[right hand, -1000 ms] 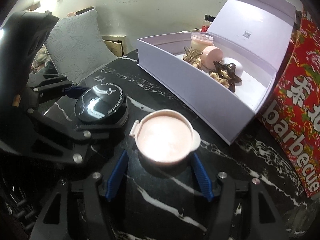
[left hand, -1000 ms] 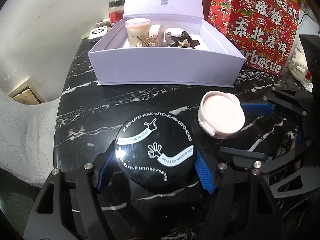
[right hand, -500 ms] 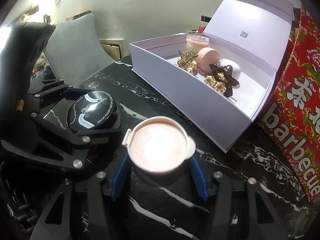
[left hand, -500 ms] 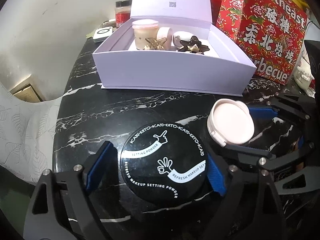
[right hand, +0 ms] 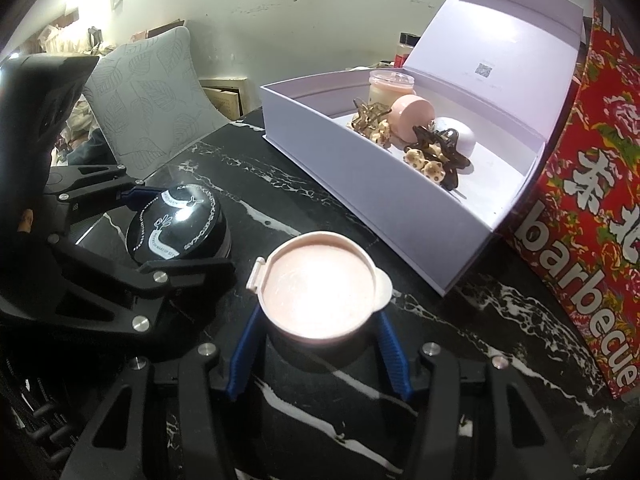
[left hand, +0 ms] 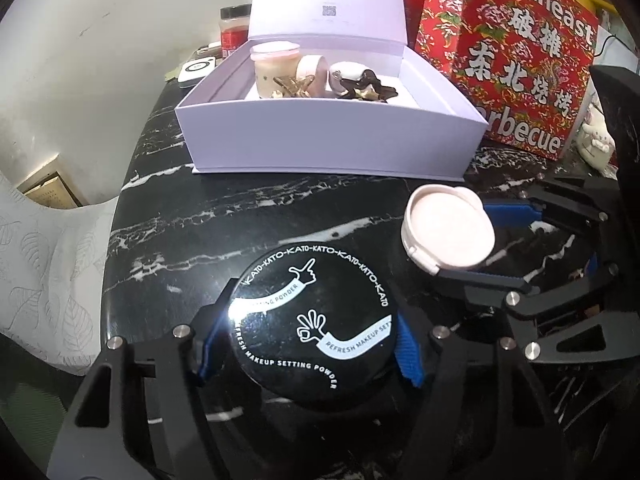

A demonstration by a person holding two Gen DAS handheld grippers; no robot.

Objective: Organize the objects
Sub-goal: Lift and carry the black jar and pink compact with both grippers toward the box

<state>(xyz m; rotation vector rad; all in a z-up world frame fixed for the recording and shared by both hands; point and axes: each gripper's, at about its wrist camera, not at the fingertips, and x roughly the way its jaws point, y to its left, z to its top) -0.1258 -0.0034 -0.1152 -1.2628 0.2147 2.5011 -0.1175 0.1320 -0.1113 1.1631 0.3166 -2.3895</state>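
My left gripper [left hand: 310,344] is shut on a round black setting powder jar [left hand: 312,320] with white lettering, held above the black marble table [left hand: 240,208]. The jar also shows in the right wrist view [right hand: 178,226]. My right gripper [right hand: 320,344] is shut on a pink round compact [right hand: 320,286], also held off the table; it shows in the left wrist view [left hand: 446,230]. An open lilac box [left hand: 332,144] stands behind, holding a pink-lidded jar [left hand: 274,66], a pink case [right hand: 412,116], a white case [right hand: 460,134] and hair clips [right hand: 434,156].
A red "Northeast barbecue" bag [left hand: 516,52] stands right of the box. A red-labelled jar [left hand: 232,30] and a small white device [left hand: 198,70] sit behind the box at left. A grey leaf-pattern cushion [right hand: 148,96] lies beyond the table's left edge.
Both grippers have lifted and moved a little toward the box with their objects. The left jaws, looser half a second ago, now press the black jar.
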